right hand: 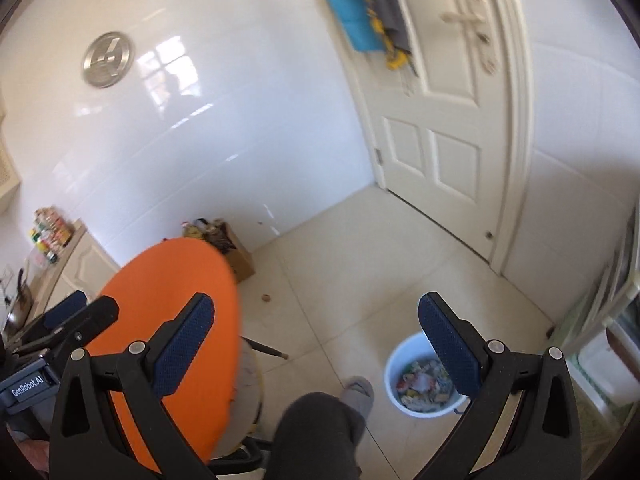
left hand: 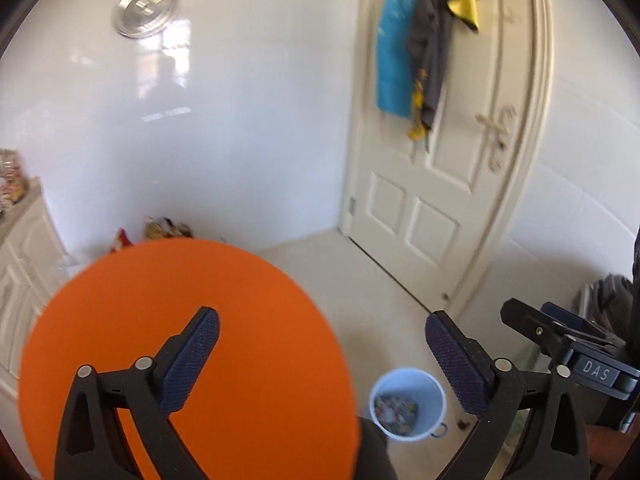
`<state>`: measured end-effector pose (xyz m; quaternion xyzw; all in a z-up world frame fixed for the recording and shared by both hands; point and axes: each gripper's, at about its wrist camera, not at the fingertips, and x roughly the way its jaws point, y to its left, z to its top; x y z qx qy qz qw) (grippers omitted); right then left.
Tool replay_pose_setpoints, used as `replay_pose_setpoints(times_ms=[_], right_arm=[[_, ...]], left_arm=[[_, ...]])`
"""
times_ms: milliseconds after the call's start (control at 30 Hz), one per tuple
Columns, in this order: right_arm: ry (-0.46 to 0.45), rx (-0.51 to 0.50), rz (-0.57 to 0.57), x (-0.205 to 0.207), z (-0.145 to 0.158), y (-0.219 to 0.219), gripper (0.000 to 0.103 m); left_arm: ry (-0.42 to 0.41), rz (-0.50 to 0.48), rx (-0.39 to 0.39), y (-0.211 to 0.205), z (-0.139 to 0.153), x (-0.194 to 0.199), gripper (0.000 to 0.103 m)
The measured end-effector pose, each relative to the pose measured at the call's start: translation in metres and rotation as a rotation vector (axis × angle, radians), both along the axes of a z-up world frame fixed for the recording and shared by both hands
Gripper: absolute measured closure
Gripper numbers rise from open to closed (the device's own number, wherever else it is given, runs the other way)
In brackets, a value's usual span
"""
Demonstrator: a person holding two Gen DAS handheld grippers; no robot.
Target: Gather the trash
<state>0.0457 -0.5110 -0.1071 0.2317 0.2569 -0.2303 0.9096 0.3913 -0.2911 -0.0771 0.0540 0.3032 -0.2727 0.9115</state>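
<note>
Both the left gripper [left hand: 320, 340] and right gripper [right hand: 316, 328] are being held spread wide, nothing grasped; trash is sitting in the white bucket [right hand: 394, 364] (floor, right of the orange table [right hand: 168, 280]).

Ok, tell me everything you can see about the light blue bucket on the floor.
The light blue bucket is round, looks like plastic, and stands upright and open on the pale floor tiles, to the right of the orange table. Mixed colourful scraps partly fill it. A small metal loop sticks out at its lower right edge. Neither gripper touches it.
</note>
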Motion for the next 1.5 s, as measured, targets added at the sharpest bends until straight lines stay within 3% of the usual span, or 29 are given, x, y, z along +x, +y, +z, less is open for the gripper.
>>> replay_pose_setpoints(times_ms=[200, 467, 600, 800, 900, 1200, 1500], right_arm=[[-0.086, -0.104, 0.133, 0.023, 0.050, 0.091, 0.000], [-0.159, -0.213, 0.288, 0.023, 0.087, 0.196, 0.000], [-0.187, -0.258, 0.331, 0.012, 0.099, 0.240, 0.000], [-0.220, -0.288, 0.357, -0.007, 0.105, 0.273, 0.000], [-0.224, -0.310, 0.369, -0.012, 0.105, 0.284, 0.000], [-0.223, -0.335, 0.382, -0.023, 0.097, 0.296, 0.000], [-0.228, -0.346, 0.366, -0.029, 0.095, 0.293, 0.000]], left_arm=[[-0.146, 0.168, -0.040, 0.118, 0.040, -0.066, 0.001], [-0.278, 0.367, -0.060, 0.231, 0.057, -0.193, 0.001], [-0.316, 0.438, -0.055, 0.257, 0.054, -0.258, 0.001], [-0.350, 0.508, -0.062, 0.252, 0.035, -0.335, 0.001], [-0.350, 0.537, -0.078, 0.253, 0.032, -0.353, 0.001], [-0.303, 0.516, -0.124, 0.251, 0.045, -0.333, 0.001], [-0.300, 0.541, -0.097, 0.254, 0.054, -0.342, 0.001]])
